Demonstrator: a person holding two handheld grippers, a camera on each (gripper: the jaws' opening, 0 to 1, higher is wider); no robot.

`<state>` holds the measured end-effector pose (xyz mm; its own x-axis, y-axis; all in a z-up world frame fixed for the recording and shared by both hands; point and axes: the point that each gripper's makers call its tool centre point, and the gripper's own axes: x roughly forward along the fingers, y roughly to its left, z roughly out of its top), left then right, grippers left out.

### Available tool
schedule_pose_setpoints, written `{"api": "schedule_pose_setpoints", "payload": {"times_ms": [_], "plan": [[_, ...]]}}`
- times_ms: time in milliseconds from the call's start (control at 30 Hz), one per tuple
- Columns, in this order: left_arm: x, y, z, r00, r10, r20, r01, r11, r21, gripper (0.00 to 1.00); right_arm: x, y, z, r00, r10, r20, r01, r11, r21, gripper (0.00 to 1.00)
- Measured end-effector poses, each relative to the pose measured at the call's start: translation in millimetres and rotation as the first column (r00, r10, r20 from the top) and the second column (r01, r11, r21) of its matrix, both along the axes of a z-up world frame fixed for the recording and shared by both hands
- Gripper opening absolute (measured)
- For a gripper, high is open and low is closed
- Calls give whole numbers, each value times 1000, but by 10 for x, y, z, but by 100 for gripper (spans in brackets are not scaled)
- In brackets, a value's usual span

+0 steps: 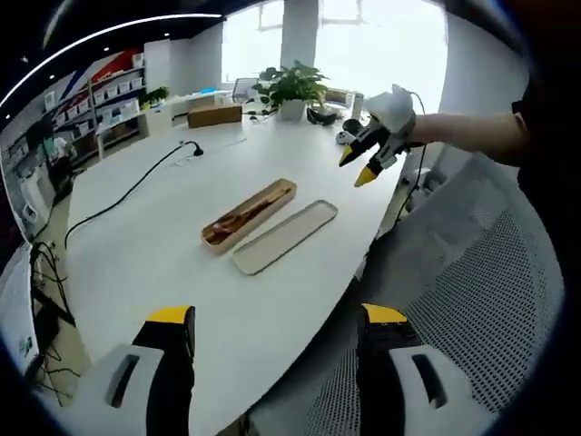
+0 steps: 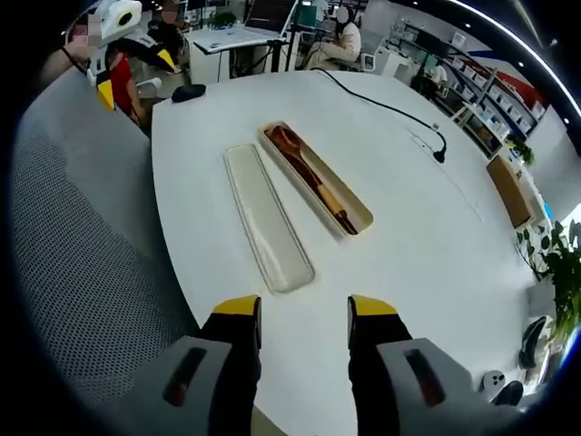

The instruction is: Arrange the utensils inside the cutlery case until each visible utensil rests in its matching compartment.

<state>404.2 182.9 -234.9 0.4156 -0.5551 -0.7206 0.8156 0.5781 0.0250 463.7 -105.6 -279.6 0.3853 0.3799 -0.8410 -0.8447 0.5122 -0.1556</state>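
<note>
- Your left tool (image 1: 272, 331) hangs back from the table (image 1: 182, 209) edge with its jaws apart and nothing between them
- Your right tool (image 2: 304, 313) is likewise parted and empty, hovering over the table rim just short of the lid (image 2: 268, 218); in the left gripper view it shows out past the far side of the case, held in the air
- The cutlery case (image 1: 248, 213) lies open near the table's edge, and the lid rests flat on the table just beside the case, parallel to it, on the side nearer the edge
- Wooden utensils (image 2: 309, 173) already lie lengthwise inside the case; a spoon-like bowl sits at one end, but you cannot tell from here how many pieces there are or whether each sits in its own compartment
- No utensil lies loose on the table near the case, so you look to be either at the very start or at a checking stage, with neither tool engaged
- Next, I judge, you need to bring one tool down over the case, close enough to read the compartments, while the other steadies the case wall
- Beyond the case, a black cable (image 1: 127, 191) runs across the white table, with a potted plant (image 1: 292, 88) and a cardboard box (image 1: 214, 115) at the far end
- Further from the case, shelving lines the room wall, and a mesh chair (image 2: 82, 272) stands beside the table edge nearest the lid
</note>
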Motion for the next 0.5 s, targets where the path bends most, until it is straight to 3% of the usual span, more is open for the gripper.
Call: {"api": "schedule_pose_setpoints", "payload": {"times_ms": [133, 300, 500], "plan": [[57, -38, -190, 995, -90, -32, 92, 995, 44, 74, -72, 104, -73, 999, 31, -27, -30, 1000, 8, 36], [233, -103, -304, 991, -126, -36, 128, 991, 29, 72, -111, 151, -186, 997, 47, -53, -47, 999, 8, 36], [423, -177, -523, 979, -197, -47, 200, 977, 74, 70, -81, 129, -366, 990, 104, -97, -107, 994, -31, 37]]}}
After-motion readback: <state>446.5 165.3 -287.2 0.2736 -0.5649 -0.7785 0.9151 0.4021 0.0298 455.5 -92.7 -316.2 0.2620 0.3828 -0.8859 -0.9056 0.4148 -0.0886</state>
